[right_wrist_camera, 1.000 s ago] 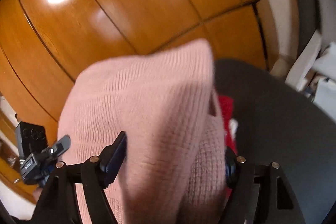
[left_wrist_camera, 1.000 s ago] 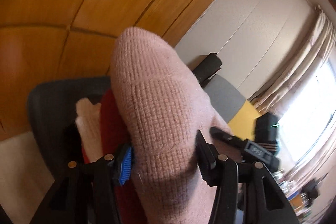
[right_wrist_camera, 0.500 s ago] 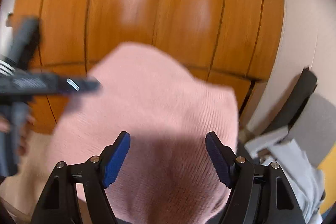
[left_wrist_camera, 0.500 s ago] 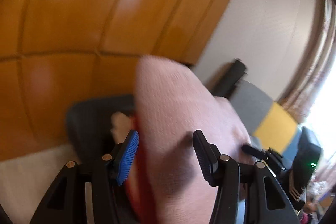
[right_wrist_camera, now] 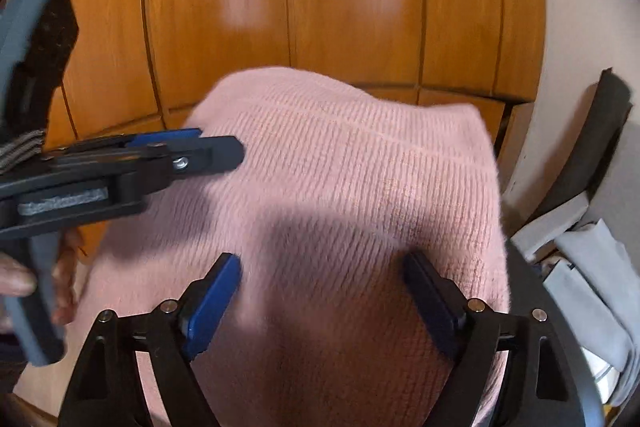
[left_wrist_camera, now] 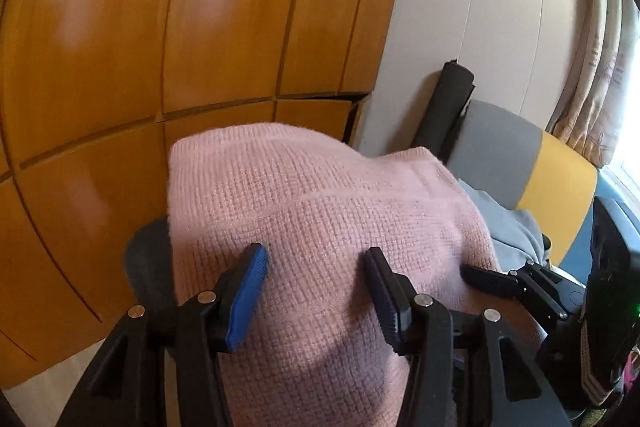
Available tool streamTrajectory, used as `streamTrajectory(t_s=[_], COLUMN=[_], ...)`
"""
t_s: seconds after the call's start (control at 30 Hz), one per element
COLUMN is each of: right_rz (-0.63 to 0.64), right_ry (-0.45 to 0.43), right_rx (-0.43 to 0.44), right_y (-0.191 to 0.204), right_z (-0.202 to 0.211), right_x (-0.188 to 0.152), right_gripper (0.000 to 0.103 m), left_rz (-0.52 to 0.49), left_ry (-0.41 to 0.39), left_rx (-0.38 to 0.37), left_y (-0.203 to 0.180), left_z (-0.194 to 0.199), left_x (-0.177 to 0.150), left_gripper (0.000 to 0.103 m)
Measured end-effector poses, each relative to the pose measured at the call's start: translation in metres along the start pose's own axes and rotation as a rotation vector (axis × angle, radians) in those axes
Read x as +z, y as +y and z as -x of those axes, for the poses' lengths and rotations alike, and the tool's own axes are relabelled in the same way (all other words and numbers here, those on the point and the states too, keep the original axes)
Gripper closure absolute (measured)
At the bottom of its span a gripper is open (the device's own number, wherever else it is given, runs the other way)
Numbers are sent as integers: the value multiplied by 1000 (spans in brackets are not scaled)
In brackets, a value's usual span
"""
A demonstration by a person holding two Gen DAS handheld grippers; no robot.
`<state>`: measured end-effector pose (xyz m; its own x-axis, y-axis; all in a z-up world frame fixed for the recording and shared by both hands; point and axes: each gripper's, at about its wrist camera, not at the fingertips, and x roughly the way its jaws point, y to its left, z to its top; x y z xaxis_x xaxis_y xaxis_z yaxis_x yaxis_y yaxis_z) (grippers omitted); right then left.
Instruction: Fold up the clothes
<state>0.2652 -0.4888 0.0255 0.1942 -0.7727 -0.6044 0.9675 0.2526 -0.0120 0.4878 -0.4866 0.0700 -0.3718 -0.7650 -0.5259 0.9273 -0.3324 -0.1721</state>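
A pink knit sweater (left_wrist_camera: 320,211) lies spread and folded over a dark chair seat (left_wrist_camera: 146,267). It fills the lower middle of both wrist views. My left gripper (left_wrist_camera: 314,253) hovers over its near part. The jaws stand apart and the fabric spreads wider than both pads, so nothing is pinched. Over the same sweater (right_wrist_camera: 352,179), my right gripper (right_wrist_camera: 322,261) has its jaws opening wide, with the knit below them and not pressed. Each gripper shows in the other's view: the right one (left_wrist_camera: 480,275) at the sweater's right edge, the left one (right_wrist_camera: 224,151) at its left.
Orange wooden wardrobe doors (left_wrist_camera: 200,47) stand close behind the chair. A black roll (left_wrist_camera: 448,107) leans on the white wall. A grey and yellow sofa (left_wrist_camera: 552,179) with a pale blue-grey garment (left_wrist_camera: 512,227) lies to the right. A hand (right_wrist_camera: 24,279) holds the left gripper.
The sweater, earlier bunched upright between both pairs of jaws, now lies spread flat on the chair. Both grippers have rolled level, and the right jaws have widened. The red garment is now covered.
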Motion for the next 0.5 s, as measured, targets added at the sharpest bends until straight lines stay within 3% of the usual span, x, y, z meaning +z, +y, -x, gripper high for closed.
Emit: streamTrajectory(t_s=[0.07, 0.23, 0.43, 0.5], right_rz=[37, 63, 36, 15], right_ry=[-2, 3, -63, -113], right_rx=[-30, -68, -135, -168], right_y=[10, 11, 33, 28], right_z=[-5, 5, 40, 54], right_x=[-4, -5, -14, -5], right_gripper=[17, 17, 18, 18], left_rz=[-17, 67, 27, 24], left_ry=[-16, -44, -122, -144], left_rx=[38, -7, 71, 140], left_y=[-2, 13, -12, -16], left_z=[6, 18, 44, 56], left_x=[-8, -10, -10, -9], left_gripper=[51, 50, 49, 49])
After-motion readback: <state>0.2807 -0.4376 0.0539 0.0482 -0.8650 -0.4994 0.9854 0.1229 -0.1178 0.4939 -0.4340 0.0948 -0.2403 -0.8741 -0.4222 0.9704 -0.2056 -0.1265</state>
